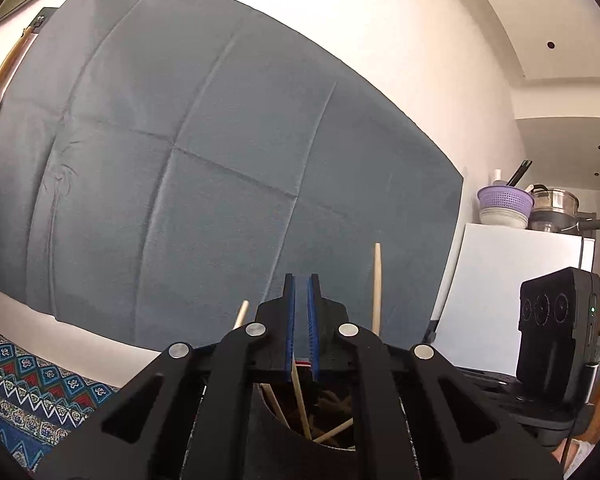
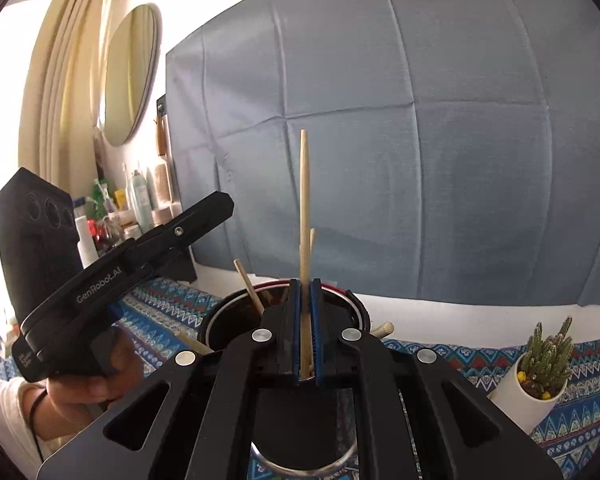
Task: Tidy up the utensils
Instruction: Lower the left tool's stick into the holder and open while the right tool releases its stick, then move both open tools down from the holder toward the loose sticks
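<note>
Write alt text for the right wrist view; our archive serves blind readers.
The right gripper is shut on an upright wooden chopstick above a dark pot holding more sticks. The left gripper hangs at left, before a grey-blue cloth.

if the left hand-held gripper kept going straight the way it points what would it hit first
Probably the grey-blue cloth hung on the wall; nothing else shows ahead of the left hand-held gripper, though depth is unclear.
</note>
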Demonstrator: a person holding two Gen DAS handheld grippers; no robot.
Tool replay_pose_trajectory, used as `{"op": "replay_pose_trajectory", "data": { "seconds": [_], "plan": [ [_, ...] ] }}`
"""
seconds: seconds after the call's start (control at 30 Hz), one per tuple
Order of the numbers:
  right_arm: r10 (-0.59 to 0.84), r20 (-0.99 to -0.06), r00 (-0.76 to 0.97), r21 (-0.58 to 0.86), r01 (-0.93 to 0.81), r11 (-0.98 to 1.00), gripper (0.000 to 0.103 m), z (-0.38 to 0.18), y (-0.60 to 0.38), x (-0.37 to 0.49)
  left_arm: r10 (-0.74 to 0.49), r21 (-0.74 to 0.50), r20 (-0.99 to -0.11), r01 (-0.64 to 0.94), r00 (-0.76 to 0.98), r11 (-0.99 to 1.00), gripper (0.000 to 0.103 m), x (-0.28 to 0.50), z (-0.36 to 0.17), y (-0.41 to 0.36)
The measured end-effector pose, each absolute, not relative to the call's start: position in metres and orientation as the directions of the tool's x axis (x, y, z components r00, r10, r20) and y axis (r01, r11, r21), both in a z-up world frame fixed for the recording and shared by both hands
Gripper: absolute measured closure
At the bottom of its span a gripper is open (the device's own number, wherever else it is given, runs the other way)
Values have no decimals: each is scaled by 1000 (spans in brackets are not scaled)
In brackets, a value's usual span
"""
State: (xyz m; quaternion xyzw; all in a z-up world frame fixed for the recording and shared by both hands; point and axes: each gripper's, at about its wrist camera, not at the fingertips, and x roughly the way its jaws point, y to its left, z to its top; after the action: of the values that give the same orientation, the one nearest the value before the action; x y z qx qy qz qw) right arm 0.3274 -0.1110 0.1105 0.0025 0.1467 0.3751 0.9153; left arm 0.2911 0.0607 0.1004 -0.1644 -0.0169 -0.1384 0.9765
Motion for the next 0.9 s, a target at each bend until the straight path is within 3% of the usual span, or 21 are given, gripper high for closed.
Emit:
{"op": "replay_pose_trajectory", "data": {
  "seconds": [0.13, 0.2, 0.27, 0.3, 0.33, 0.4, 0.43, 0.5, 0.53, 0.6, 0.9],
  "plan": [
    [705, -270, 655, 102, -709, 698, 98, 111, -111, 323, -277, -366, 65, 281, 959, 887, 96, 291, 103, 71],
    [709, -269, 652, 105, -712, 695, 96, 112, -113, 321, -281, -399, 50, 277, 958, 874, 85, 293, 102, 79],
    [712, -282, 643, 120, -713, 691, 96, 113, -113, 323, -264, -405, 21, 249, 964, 880, 60, 295, 98, 86],
    [712, -285, 641, 122, -713, 691, 95, 113, -114, 322, -250, -405, -3, 228, 968, 885, 54, 296, 96, 89],
    [710, -284, 645, 120, -711, 693, 92, 114, -115, 321, -245, -410, -19, 216, 969, 886, 46, 297, 94, 93],
    [702, -278, 656, 108, -705, 701, 62, 117, -119, 317, -242, -425, -50, 198, 969, 883, 34, 298, 89, 101],
    [694, -270, 667, 102, -697, 710, 56, 117, -122, 314, -240, -428, -69, 189, 968, 884, 23, 299, 87, 104],
    [685, -262, 680, 90, -689, 719, 52, 120, -128, 310, -232, -422, -96, 171, 968, 890, 18, 298, 84, 110],
    [681, -266, 682, 84, -687, 721, 47, 121, -130, 309, -221, -412, -116, 156, 968, 898, 10, 298, 82, 112],
    [652, -272, 708, 59, -664, 746, 17, 124, -135, 305, -204, -397, -157, 128, 966, 909, 6, 298, 80, 117],
    [545, -350, 762, -39, -594, 804, 9, 119, -155, 290, -216, -405, -358, 57, 908, 912, 6, 296, 66, 128]
  ]
}}
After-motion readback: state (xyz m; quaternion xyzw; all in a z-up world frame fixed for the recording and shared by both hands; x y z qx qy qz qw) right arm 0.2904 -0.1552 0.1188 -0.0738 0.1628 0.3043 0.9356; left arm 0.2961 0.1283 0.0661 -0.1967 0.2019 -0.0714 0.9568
